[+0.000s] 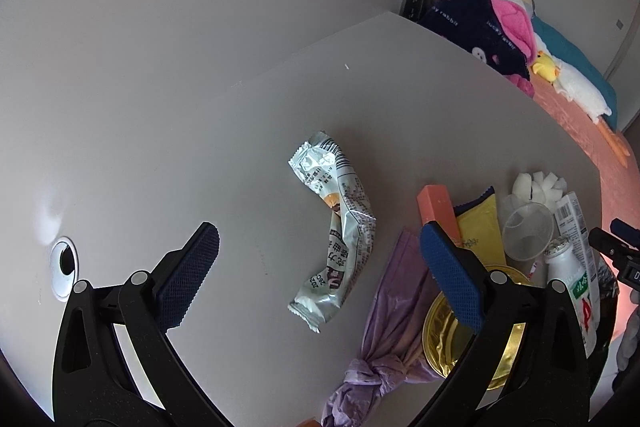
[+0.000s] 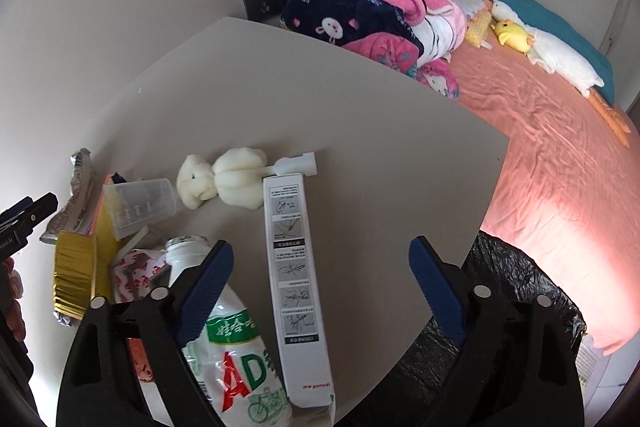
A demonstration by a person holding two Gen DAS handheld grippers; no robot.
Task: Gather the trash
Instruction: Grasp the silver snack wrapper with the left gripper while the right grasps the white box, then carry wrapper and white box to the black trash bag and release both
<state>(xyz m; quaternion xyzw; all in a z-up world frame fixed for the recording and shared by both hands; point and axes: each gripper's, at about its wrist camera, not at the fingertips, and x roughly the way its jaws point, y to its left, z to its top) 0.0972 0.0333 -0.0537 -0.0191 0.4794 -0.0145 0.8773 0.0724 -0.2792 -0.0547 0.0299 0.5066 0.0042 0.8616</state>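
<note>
My left gripper [image 1: 320,267] is open and empty above the grey table [image 1: 280,107], its fingers either side of a crumpled pale snack wrapper [image 1: 340,231]. A knotted purple bag [image 1: 384,331], a gold tin lid [image 1: 448,339], an orange box [image 1: 434,207], a yellow wrapper [image 1: 480,223], a clear cup [image 1: 528,231] and a white AD bottle [image 1: 572,279] lie to its right. My right gripper [image 2: 320,283] is open and empty over a long white carton [image 2: 294,267]. The AD bottle [image 2: 236,347] lies under its left finger [image 2: 206,291]. A bin with a black liner [image 2: 500,307] stands at the table's right corner.
A white foam brush [image 2: 228,181], a clear cup [image 2: 138,201], a gold lid [image 2: 74,267] and a red-and-white wrapper [image 2: 132,267] crowd the table's left in the right wrist view. A bed with pink sheet [image 2: 540,147], blankets and plush toys lies beyond. A cable hole [image 1: 66,261] is at the table's left.
</note>
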